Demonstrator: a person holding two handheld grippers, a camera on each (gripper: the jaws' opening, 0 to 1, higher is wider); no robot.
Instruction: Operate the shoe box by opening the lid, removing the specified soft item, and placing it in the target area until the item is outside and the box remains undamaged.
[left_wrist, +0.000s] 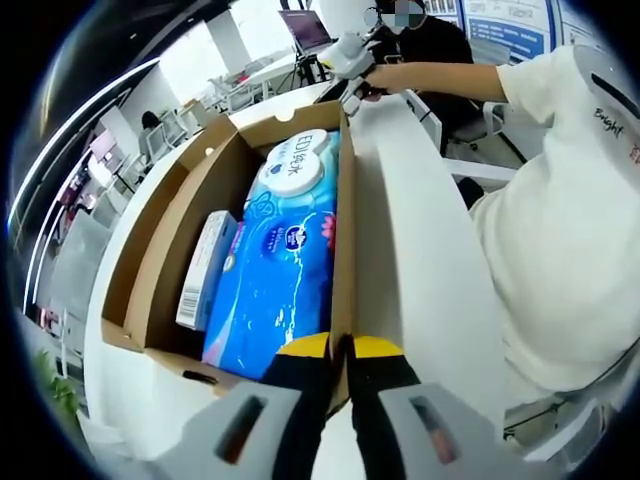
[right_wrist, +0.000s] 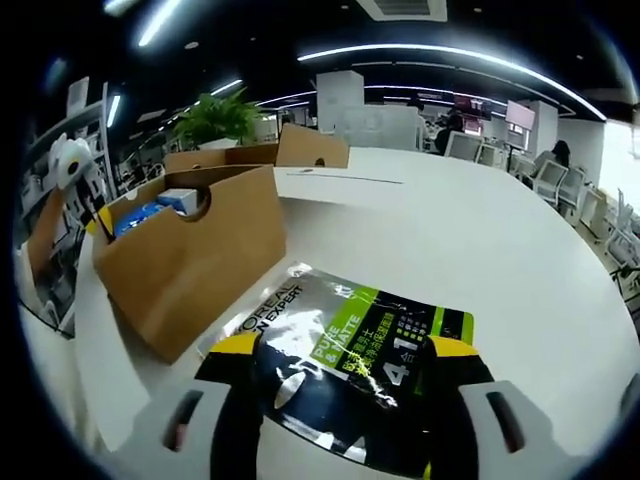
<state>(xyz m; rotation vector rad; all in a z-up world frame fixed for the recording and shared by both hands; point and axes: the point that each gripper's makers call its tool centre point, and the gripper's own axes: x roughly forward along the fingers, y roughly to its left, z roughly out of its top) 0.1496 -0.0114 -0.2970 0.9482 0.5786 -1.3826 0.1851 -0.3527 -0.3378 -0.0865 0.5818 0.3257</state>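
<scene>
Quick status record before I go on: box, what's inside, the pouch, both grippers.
box: cardboard box, top open, on white table
inside: blue wipes pack and a small white carton beside it
pouch: black-green pouch flat on table, outside box
left gripper: jaws closed on the box's near wall
right gripper: jaws open, either side of pouch

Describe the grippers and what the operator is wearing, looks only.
Both grippers match: the left gripper and right gripper each have two black jaws with yellow tips, rising from light grey housings with a dark slot on each side. In the left gripper view the right gripper appears from outside as a pale grey-white unit. The person wears a white short-sleeved T-shirt with dark lettering near the shoulder. No cables visible.
</scene>
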